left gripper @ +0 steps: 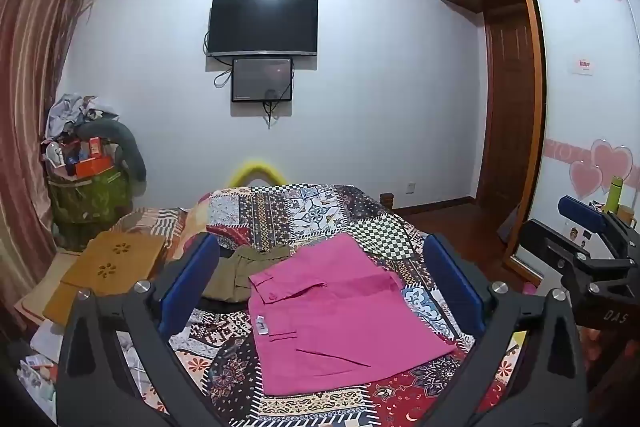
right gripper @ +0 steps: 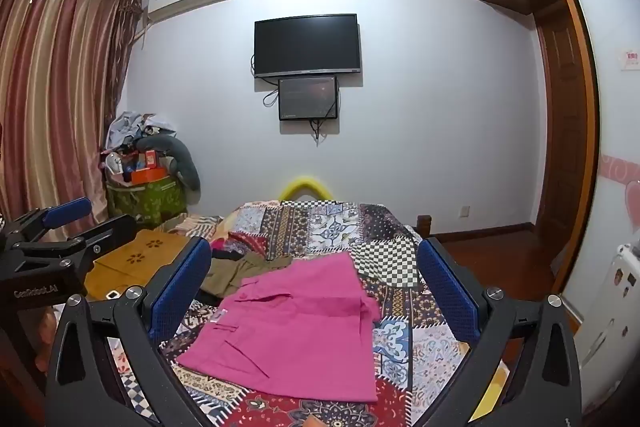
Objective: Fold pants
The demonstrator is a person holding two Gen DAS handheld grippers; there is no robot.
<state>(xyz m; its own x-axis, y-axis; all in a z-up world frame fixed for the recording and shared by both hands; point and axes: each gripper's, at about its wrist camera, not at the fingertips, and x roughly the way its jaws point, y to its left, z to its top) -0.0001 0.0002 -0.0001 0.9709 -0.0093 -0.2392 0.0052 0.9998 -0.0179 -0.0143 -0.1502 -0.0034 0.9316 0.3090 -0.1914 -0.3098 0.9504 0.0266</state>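
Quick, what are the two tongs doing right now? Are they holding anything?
Left tongs: open, holding nothing, above the pink pants.
Right tongs: open, holding nothing, also above the pants.

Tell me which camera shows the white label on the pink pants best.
The left wrist view. There the white label lies plain and facing the camera on the pink pants, near their left edge. In the right wrist view the label is a smaller, paler sliver at the pants' left edge, seen more slantwise.

Pink pants (left gripper: pixel 336 311) (right gripper: pixel 296 323) — folded flat, compact — on the patchwork bedspread (left gripper: pixel 304 215) (right gripper: pixel 320 227)
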